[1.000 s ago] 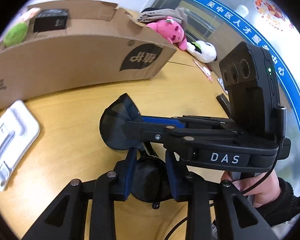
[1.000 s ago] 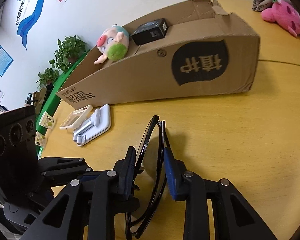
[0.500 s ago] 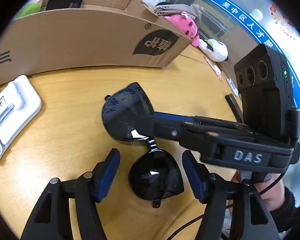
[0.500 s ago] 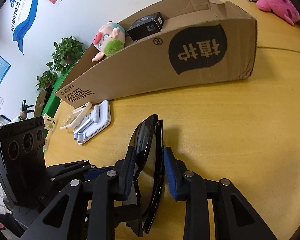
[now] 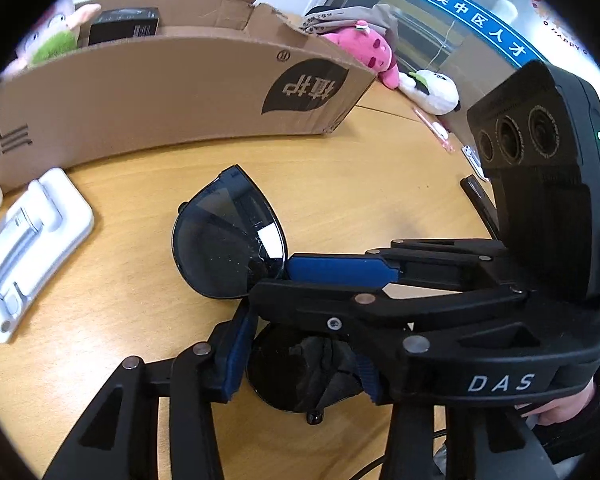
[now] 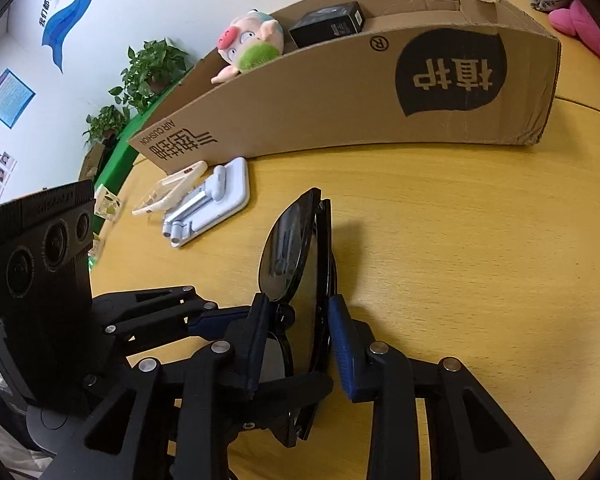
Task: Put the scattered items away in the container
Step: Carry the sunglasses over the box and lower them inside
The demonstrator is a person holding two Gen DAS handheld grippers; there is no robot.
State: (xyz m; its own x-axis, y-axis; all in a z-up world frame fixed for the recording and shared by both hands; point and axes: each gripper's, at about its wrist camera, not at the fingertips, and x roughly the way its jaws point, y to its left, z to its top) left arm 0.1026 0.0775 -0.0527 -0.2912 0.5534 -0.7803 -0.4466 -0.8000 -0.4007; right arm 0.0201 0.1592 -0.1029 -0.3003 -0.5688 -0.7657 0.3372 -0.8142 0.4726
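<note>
Black folded sunglasses (image 5: pixel 228 252) are held a little above the wooden table (image 5: pixel 340 184). My right gripper (image 6: pixel 298 332) is shut on the sunglasses (image 6: pixel 296 252) near the bridge; it crosses the left wrist view (image 5: pixel 340 270) from the right. My left gripper (image 5: pixel 300 356) has its pads on either side of the near lens; whether it presses it I cannot tell. The cardboard box (image 5: pixel 160 92) stands behind, holding a plush pig (image 6: pixel 250 48) and a small black box (image 6: pixel 328 24).
A white phone stand (image 5: pixel 32 240) and a clear phone case (image 6: pixel 168 192) lie on the table left of the sunglasses. A pink plush (image 5: pixel 370 52), a panda plush (image 5: pixel 432 90) and a pink pen (image 5: pixel 432 128) lie to the right of the box.
My left gripper opened wide half a second ago and has now closed in around the near lens again. The sunglasses have tilted in the right gripper's hold.
</note>
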